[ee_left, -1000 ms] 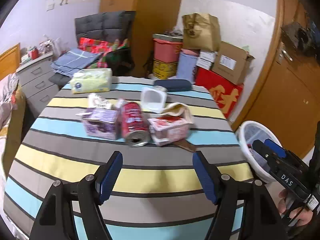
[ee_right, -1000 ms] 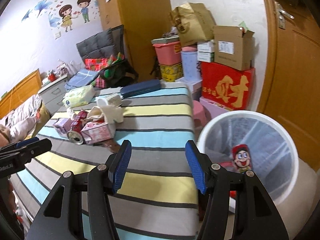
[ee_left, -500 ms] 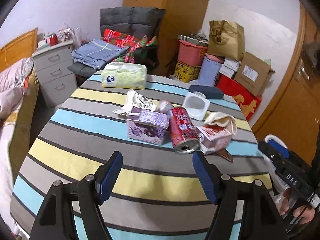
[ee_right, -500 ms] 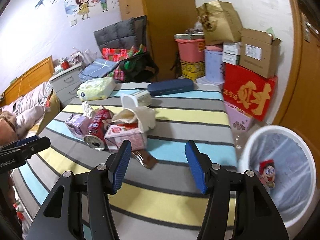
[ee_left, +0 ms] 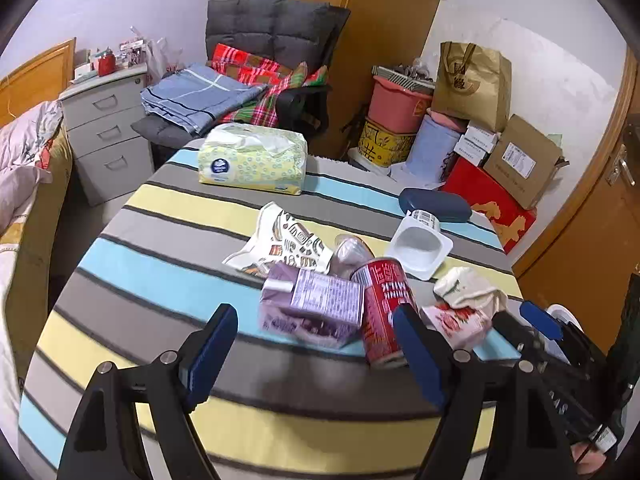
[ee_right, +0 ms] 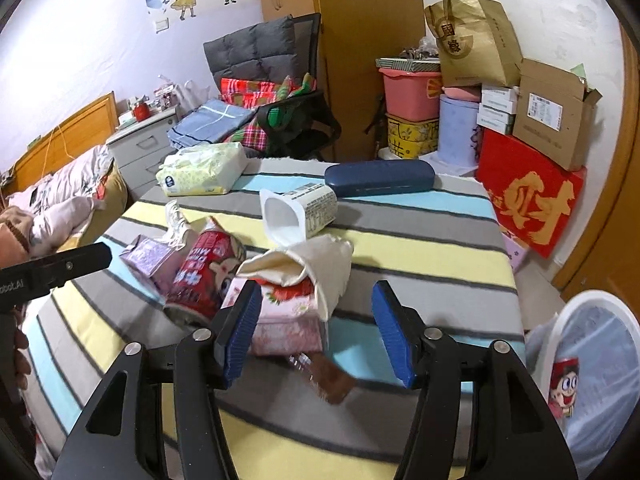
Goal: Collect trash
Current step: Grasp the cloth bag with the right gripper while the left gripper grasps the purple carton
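Note:
Trash lies heaped on the striped table (ee_left: 152, 272): a purple carton (ee_left: 312, 308), a red can (ee_left: 382, 312) on its side, a pink strawberry carton (ee_right: 286, 316), a crumpled paper cup (ee_right: 316, 264), a white yogurt cup (ee_right: 298, 210), a printed wrapper (ee_left: 286, 242) and a brown wrapper (ee_right: 326, 376). My left gripper (ee_left: 316, 352) hovers just in front of the purple carton and the can, its jaws opening with nothing pressed between them. My right gripper (ee_right: 316, 332) faces the pink carton and brown wrapper, its jaws also opening and holding nothing.
A white bin (ee_right: 592, 364) with a liner and some trash stands at the table's right. A tissue pack (ee_left: 252, 160) and a blue case (ee_right: 378, 178) lie at the table's far side. Behind are a chair (ee_left: 276, 40), drawers (ee_left: 108, 132) and stacked boxes (ee_right: 528, 184).
Both grippers have moved forward and left over the table toward the trash heap, and their jaws have spread wider. The bin has slid toward the right edge of the views.

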The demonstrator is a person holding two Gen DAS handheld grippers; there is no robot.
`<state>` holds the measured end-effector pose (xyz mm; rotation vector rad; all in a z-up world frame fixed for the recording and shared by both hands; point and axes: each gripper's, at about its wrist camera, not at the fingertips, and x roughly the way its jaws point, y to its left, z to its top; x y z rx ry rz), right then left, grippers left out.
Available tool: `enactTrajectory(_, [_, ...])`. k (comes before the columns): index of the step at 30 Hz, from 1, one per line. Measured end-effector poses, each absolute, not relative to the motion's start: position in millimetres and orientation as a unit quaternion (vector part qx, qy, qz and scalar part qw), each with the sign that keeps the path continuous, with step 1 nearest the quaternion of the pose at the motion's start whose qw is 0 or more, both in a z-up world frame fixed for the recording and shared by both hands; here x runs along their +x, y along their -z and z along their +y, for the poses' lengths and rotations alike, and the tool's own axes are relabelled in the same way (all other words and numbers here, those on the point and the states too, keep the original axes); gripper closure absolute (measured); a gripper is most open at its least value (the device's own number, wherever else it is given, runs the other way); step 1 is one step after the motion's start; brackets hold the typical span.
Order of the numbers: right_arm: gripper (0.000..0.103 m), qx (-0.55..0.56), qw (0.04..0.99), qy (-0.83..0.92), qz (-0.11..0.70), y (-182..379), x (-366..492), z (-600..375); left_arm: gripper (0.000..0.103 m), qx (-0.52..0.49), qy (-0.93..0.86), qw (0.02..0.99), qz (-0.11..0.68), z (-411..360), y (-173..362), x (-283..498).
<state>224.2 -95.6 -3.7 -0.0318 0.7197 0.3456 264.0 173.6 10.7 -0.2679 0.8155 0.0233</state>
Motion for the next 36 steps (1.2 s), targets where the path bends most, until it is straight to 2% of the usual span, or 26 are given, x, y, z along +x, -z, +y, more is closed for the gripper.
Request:
enactTrajectory(12, [0.031, -0.089, 0.908, -0.17, 0.373, 16, 243, -82, 0.023, -0.149, -0.038, 0.886, 0.437, 179, 25, 314])
enactTrajectory(17, [0.031, -0.069, 0.904, -0.175, 0.384, 16, 249, -87, 0.022, -0.159, -0.019, 0.88, 0.447, 176, 31, 323])
enactTrajectory(19, [0.038, -0.059, 0.904, -0.179, 0.384, 16, 249, -87, 0.022, -0.141, -0.015, 0.884, 0.446, 171, 30, 323])
enactTrajectory(21, [0.054, -0.054, 0.904, -0.18, 0.384, 17, 248, -87, 0.022, -0.134, -0.012, 0.885, 0.446, 169, 30, 322])
enactTrajectory(25, [0.069, -0.04, 0.903, -0.188, 0.384, 18, 246, -89, 0.022, -0.134, -0.002, 0.884, 0.447, 171, 30, 316])
enactTrajectory(27, [0.086, -0.043, 0.906, -0.184, 0.378, 16, 244, -88, 0.022, -0.134, 0.004, 0.884, 0.447, 173, 29, 313])
enactTrajectory(29, [0.093, -0.036, 0.91, -0.181, 0.372, 14, 242, -90, 0.022, -0.137, 0.007, 0.883, 0.449, 175, 29, 310])
enactTrajectory(36, [0.094, -0.009, 0.915, -0.178, 0.362, 11, 239, -98, 0.022, -0.13, 0.024, 0.881, 0.454, 172, 27, 295])
